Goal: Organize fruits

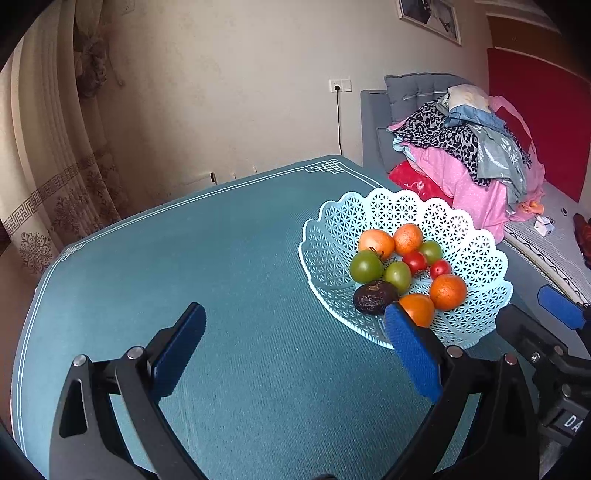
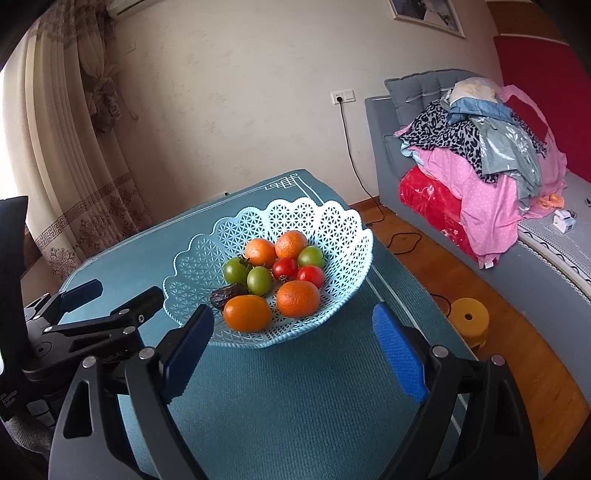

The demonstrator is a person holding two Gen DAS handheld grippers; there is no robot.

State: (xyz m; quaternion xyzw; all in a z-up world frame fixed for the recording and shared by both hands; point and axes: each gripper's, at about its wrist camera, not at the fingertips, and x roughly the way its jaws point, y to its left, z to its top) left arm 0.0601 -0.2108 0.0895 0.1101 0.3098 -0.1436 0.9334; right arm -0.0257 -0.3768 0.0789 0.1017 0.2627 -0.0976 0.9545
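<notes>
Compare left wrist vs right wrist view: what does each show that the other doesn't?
Left wrist only: the table's wide bare stretch left of the basket.

Right wrist only: a yellow stool, wooden floor, and an air conditioner near the ceiling.

Both: the basket of fruit, including a dark wrinkled fruit, the clothes pile, the wall socket, and both open, empty grippers, left and right.

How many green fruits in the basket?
3. One at the left, one beside it at centre, one at the back right behind the red ones. None looks hidden.
</notes>
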